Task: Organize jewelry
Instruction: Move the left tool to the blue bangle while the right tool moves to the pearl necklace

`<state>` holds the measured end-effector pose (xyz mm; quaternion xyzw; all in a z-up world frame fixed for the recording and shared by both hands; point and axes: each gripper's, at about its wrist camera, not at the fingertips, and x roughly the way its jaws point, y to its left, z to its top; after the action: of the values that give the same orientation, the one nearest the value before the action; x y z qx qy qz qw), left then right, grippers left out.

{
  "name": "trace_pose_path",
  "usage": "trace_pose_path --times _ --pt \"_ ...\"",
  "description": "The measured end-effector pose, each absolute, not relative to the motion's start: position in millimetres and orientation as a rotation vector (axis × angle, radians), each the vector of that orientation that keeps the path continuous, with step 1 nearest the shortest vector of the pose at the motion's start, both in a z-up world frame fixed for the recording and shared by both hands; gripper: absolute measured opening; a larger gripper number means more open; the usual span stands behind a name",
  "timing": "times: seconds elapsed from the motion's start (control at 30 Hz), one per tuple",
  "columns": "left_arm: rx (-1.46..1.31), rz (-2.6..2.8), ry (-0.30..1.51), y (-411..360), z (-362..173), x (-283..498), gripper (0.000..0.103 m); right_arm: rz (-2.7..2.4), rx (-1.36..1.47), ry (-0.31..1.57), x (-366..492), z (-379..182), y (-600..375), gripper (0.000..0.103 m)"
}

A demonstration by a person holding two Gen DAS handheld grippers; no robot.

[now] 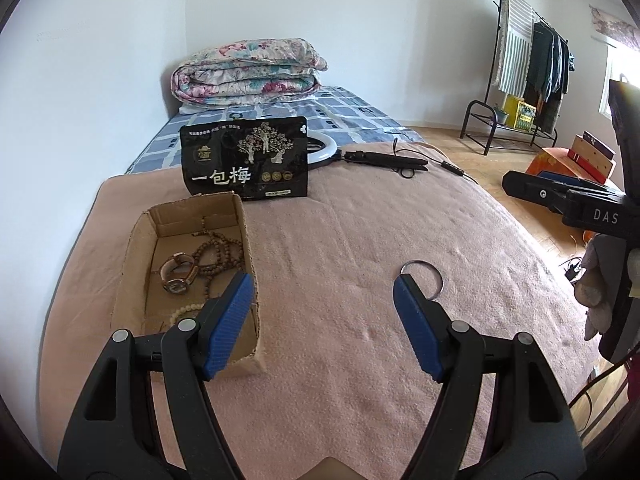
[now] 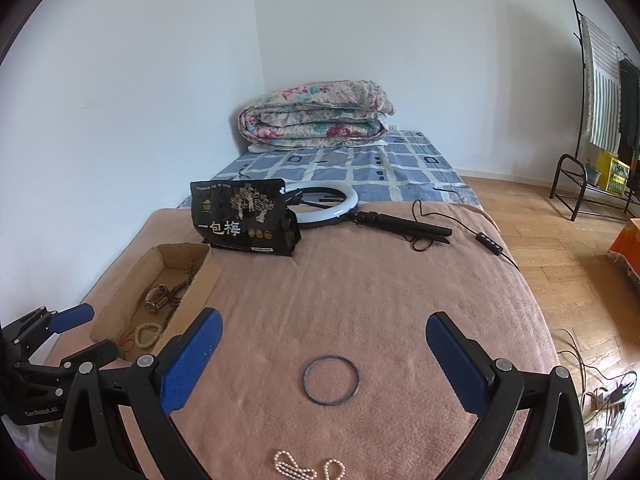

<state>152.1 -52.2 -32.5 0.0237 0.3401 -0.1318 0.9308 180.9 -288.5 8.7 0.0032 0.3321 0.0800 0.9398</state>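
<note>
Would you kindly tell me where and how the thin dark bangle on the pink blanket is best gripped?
Probably from above: the bangle lies flat on the blanket, so pinch one arc of its thin rim, one finger inside the ring and one outside. The open right gripper already hovers around it.

The black pouch [image 1: 245, 160] reads "一包梅"; the right gripper [image 1: 592, 212] body reads "DAS".

In the left wrist view, the left gripper's [image 1: 322, 294] right finger [image 1: 416, 320] covers part of the thin ring [image 1: 430, 270] on the pink blanket [image 1: 340, 220], and its left finger hides the near corner of the cardboard box [image 1: 138, 236]. In the right wrist view, the pearl strand [image 2: 292, 466] at the blanket's near edge is cut off by the bottom of the picture. The small print on the black pouch [image 2: 244, 216] is too small to read.
</note>
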Motion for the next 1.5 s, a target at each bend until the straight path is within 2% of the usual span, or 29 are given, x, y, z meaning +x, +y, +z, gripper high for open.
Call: trace_pose_path --times 0.6,0.87,1.5 --pt "0.096 -0.358 0.770 -110.6 -71.6 144.5 0.075 0.141 -0.032 0.761 159.2 -23.0 -345.1 0.103" --pt "0.088 -0.363 0.799 -119.3 -87.4 160.0 0.075 0.141 -0.027 0.856 132.6 -66.1 -350.5 0.103" --pt "0.076 -0.352 0.834 -131.4 -118.3 198.2 0.075 0.185 -0.051 0.923 93.4 -141.8 -287.4 0.103"
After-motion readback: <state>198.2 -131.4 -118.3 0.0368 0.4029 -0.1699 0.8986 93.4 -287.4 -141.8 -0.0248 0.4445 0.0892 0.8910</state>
